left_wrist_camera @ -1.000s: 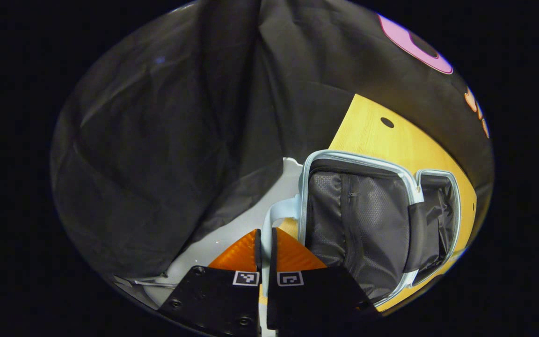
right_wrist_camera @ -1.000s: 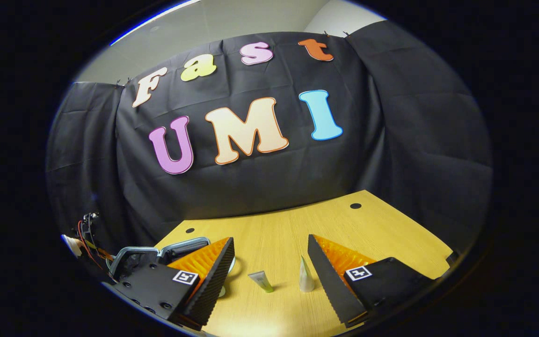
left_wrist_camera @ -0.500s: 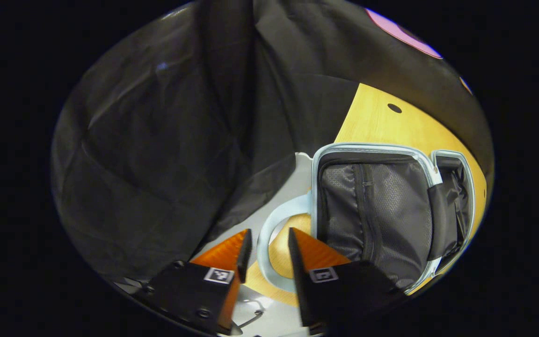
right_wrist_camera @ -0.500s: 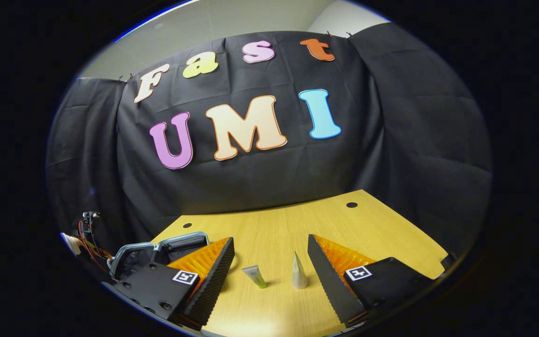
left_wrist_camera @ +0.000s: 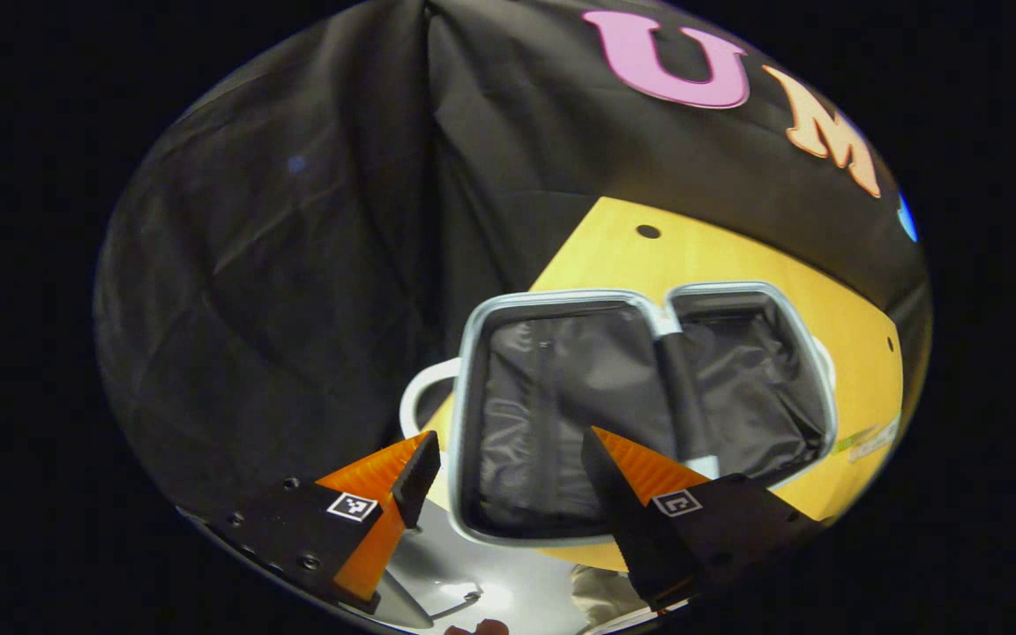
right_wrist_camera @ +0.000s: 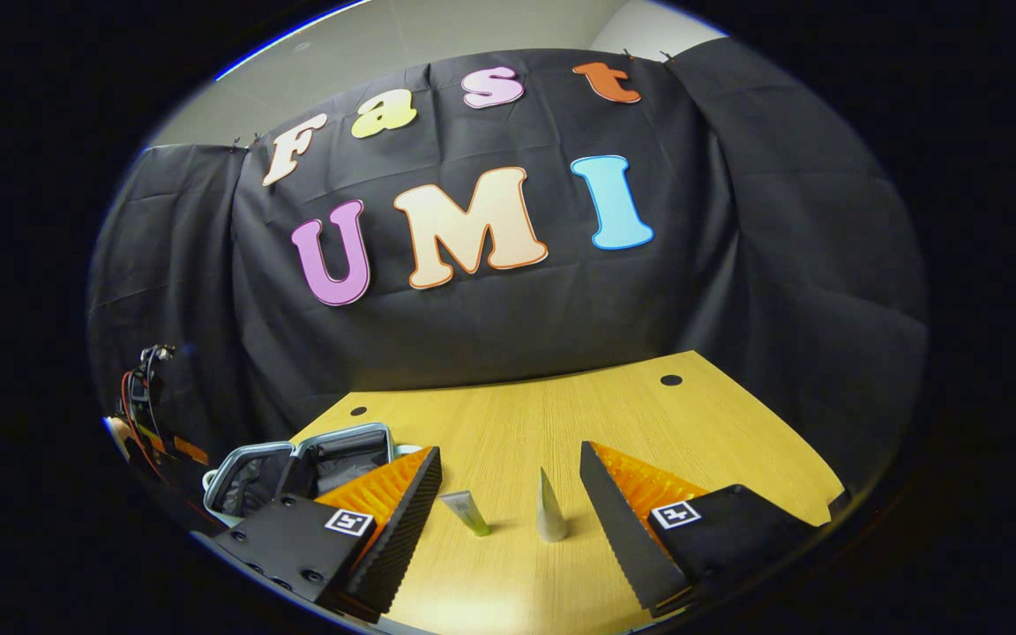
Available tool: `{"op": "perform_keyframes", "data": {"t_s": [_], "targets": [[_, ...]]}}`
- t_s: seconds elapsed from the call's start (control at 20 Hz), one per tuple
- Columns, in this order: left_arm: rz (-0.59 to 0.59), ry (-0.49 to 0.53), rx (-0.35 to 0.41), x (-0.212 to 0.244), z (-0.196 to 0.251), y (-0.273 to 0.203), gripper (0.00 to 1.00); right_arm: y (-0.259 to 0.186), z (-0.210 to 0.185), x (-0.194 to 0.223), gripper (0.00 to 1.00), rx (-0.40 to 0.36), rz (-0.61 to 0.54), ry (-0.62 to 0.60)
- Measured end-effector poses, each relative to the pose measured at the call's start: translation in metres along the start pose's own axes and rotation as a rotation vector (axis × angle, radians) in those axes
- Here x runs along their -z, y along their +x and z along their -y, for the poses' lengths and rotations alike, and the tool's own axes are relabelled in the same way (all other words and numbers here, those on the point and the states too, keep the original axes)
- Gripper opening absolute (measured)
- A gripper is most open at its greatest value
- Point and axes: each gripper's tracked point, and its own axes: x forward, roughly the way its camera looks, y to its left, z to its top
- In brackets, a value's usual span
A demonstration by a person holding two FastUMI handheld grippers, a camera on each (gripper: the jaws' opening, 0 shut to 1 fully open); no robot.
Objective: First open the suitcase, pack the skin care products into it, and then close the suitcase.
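Now the suitcase (left_wrist_camera: 640, 406) lies open on the table (right_wrist_camera: 561, 423); both my grippers' fingers are released, and the upright white tube (right_wrist_camera: 549, 511) may topple if nudged

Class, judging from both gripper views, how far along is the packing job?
Done: the suitcase lies open on the table. In hand: nothing; the left tongs and right tongs are open. Left: pack the green tube and white tube, then close it.
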Motion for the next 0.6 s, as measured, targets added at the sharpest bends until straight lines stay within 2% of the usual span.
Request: {"op": "perform_keyframes", "data": {"t_s": [0.15, 0.2, 0.4, 0.55, 0.6], "targets": [[0.026, -0.040, 0.106, 0.026, 0.086, -0.037, 0.96, 0.008, 0.014, 0.005, 0.95, -0.028, -0.025, 0.006], [0.024, -0.050, 0.141, 0.036, 0.112, -0.048, 0.96, 0.010, 0.017, 0.007, 0.98, -0.039, -0.035, 0.006], [-0.040, -0.090, 0.266, 0.093, 0.200, -0.076, 0.96, 0.019, 0.033, 0.015, 0.98, -0.077, -0.075, -0.013], [-0.047, -0.047, 0.314, 0.118, 0.241, -0.081, 0.96, 0.025, 0.041, 0.025, 0.98, -0.114, -0.108, -0.010], [-0.043, -0.018, 0.325, 0.122, 0.254, -0.080, 0.96, 0.027, 0.044, 0.030, 0.95, -0.127, -0.122, -0.010]]}}
